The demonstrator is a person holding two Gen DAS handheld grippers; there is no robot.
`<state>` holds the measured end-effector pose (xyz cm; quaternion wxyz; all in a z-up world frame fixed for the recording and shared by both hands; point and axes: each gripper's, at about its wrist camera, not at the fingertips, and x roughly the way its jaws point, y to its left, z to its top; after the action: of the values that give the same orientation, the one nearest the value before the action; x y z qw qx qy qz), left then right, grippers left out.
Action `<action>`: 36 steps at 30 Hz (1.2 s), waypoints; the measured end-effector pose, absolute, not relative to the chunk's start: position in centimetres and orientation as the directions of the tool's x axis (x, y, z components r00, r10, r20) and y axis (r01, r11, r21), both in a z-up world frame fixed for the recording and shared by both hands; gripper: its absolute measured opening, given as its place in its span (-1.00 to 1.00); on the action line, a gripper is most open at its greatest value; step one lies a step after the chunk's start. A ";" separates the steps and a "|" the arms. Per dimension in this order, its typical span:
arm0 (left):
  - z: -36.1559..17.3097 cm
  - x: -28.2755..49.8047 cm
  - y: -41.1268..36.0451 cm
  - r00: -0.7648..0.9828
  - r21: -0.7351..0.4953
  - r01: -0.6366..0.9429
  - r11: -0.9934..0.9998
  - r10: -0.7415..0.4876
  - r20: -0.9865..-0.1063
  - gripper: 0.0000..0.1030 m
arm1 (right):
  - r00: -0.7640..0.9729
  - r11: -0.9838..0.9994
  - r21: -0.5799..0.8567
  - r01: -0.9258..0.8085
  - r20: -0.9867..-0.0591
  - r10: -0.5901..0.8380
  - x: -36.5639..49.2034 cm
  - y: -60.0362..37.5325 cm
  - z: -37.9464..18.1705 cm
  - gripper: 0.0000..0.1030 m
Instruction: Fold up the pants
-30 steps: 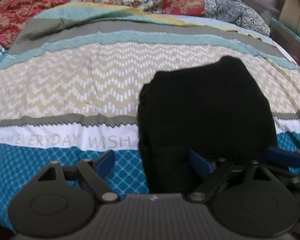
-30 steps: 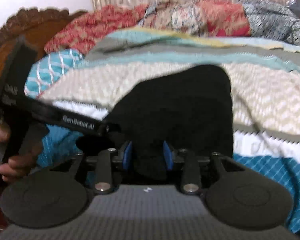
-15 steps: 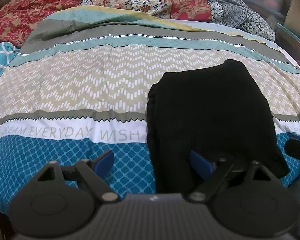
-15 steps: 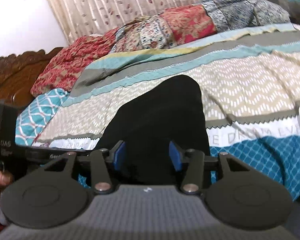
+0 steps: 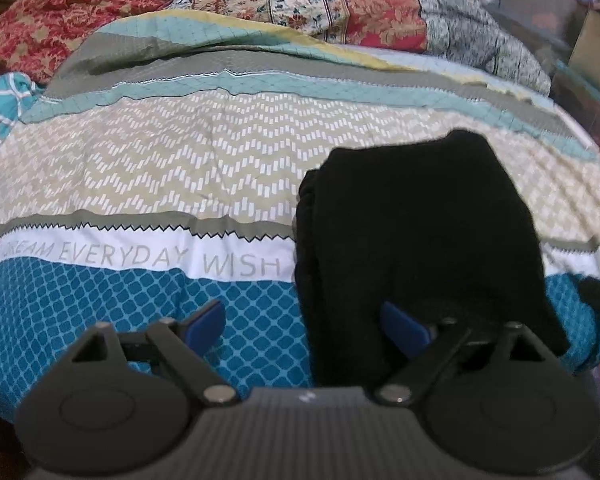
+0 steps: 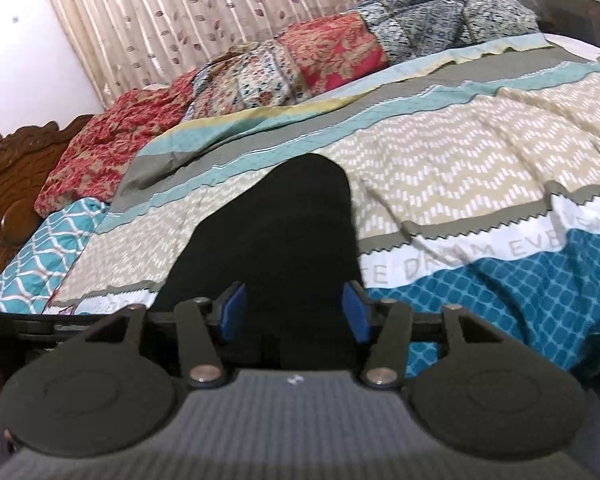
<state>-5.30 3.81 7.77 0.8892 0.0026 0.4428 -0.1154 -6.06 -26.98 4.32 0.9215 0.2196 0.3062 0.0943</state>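
Two grippers are in your hands, and both have their blue pads spread with nothing clamped. Your left gripper [image 5: 304,324] stands wide apart and has just been opening further; its left pad [image 5: 204,322] hangs over the blue lattice band of the bedspread [image 5: 140,168], while its right pad sits over the near part of the black pants [image 5: 412,240], so the left edge of the bundle falls between the two fingers, and you cannot tell from this view whether either pad touches the cloth. Your right gripper [image 6: 294,312] has also just been opening; its pads [image 6: 234,310] now stand clear on either side of the near end of the pants [image 6: 284,240], with the black fabric between them but not pinched. The pants lie folded into a compact dark bundle on the bedspread, crossing the white band printed with "DREAM EVERYDAY WISH" and reaching up onto the beige zigzag band. In the left wrist view the folded layers show along the bundle's left edge. Beyond the bedspread, a patchwork quilt [image 6: 308,60] in red florals and grey prints is bunched along the far side of the bed, under a leaf-patterned curtain [image 6: 220,12]. A carved wooden headboard [image 6: 16,168] shows at the left of the right wrist view, beside a teal-and-white pillow [image 6: 44,256].
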 end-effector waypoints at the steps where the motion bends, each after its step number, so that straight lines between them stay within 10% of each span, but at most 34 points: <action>1: 7.9 -5.3 4.3 0.585 -0.117 0.202 0.972 -0.216 -0.782 0.85 | 0.795 0.883 0.469 -0.032 -0.524 0.307 -6.0 -27.3 4.2 0.27; 13: 5.9 0.2 10.2 0.432 -0.563 0.061 0.824 -0.530 -0.730 1.00 | 0.751 0.811 0.585 -0.003 -0.534 0.388 -4.1 -30.0 2.1 0.71; 21: 0.8 4.0 5.3 0.293 -0.588 0.075 0.806 -0.581 -0.759 0.99 | 0.703 0.781 0.623 -0.043 -0.537 0.467 -0.2 -31.0 0.5 0.72; 23: 1.3 3.6 3.6 0.299 -0.577 0.134 0.805 -0.588 -0.751 0.57 | 0.659 0.752 0.655 -0.066 -0.538 0.526 1.5 -30.5 -0.5 0.71; 27: 4.3 2.3 1.1 0.336 -0.487 0.231 0.843 -0.538 -0.773 -0.25 | 0.616 0.637 0.767 -0.077 -0.466 0.635 2.2 -29.5 -0.5 0.00; 36: 15.7 11.5 -1.2 0.609 -0.401 0.424 0.812 -0.583 -0.537 -0.34 | 0.760 0.728 0.586 -0.357 -0.271 0.591 7.9 -29.4 10.6 -0.14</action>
<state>11.49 -1.21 15.71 0.8894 -0.1174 0.3393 -0.2831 7.88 -29.36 10.61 0.9016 0.2590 0.2256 0.2630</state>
